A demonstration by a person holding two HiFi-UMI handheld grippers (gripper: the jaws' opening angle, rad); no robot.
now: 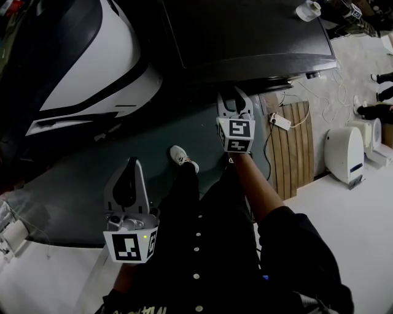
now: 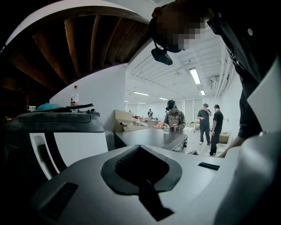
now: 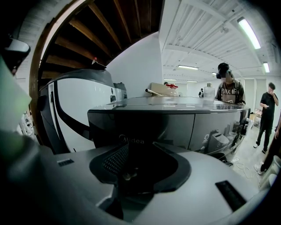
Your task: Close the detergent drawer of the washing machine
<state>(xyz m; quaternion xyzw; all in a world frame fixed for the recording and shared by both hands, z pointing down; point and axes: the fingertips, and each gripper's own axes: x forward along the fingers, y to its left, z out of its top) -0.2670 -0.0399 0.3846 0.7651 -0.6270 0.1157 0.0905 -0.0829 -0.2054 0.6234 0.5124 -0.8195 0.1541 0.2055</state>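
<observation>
The dark washing machine [image 1: 245, 30] stands at the top of the head view. In the right gripper view its glossy front panel with the detergent drawer front [image 3: 149, 125] fills the middle; the drawer front looks flush with the panel beside it. My right gripper [image 1: 234, 98] points at that front, tips just short of it, jaws open with nothing between them [image 3: 140, 147]. My left gripper [image 1: 129, 167] hangs lower left, away from the machine, shut and empty [image 2: 138, 147].
A large white-and-black appliance [image 1: 92, 61] stands left of the washer. A cup [image 1: 308, 10] sits on the washer's top. A power strip with cables [image 1: 279, 121], wooden slats [image 1: 295, 147] and a white unit [image 1: 345, 153] lie right. Several people stand far behind.
</observation>
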